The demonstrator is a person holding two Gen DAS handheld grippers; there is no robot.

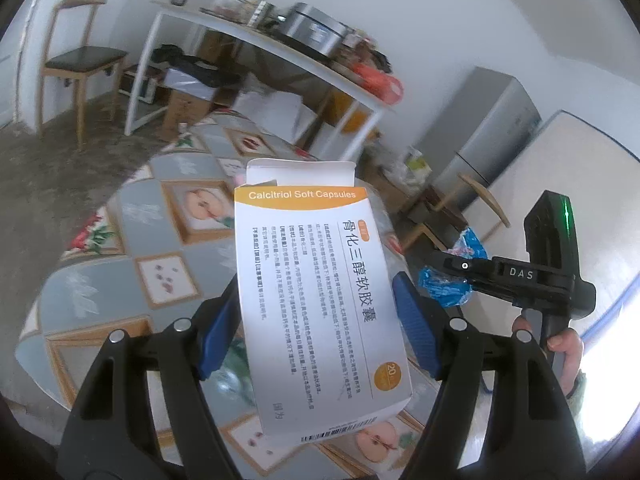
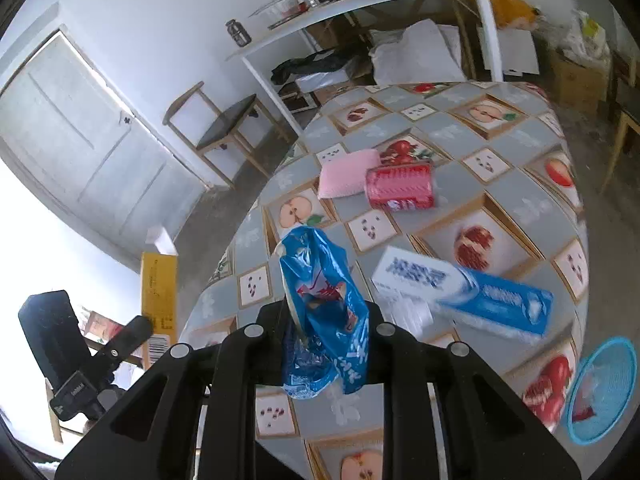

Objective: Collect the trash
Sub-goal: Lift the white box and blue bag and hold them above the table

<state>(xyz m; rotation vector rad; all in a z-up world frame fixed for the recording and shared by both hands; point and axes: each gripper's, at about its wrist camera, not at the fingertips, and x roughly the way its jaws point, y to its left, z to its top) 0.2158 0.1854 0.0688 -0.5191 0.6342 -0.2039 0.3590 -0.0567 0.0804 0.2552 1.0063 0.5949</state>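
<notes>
My left gripper (image 1: 318, 308) is shut on a white and orange medicine box (image 1: 316, 300) marked Calcitriol Soft Capsules, held upright above the table. The same box shows edge-on in the right wrist view (image 2: 159, 292), with the left gripper (image 2: 132, 334) below it. My right gripper (image 2: 326, 312) is shut on a crumpled blue plastic wrapper (image 2: 324, 312), held above the table. The wrapper also shows in the left wrist view (image 1: 450, 286), pinched in the right gripper (image 1: 460, 266).
The round table (image 2: 452, 184) has a fruit-pattern cloth. On it lie a pink sponge (image 2: 348, 174), a red can (image 2: 400, 188), a blue and white toothpaste box (image 2: 464, 290) and a blue basket (image 2: 604, 390) at the near right edge. A chair (image 2: 224, 124) and cluttered white desk (image 2: 360, 4) stand behind.
</notes>
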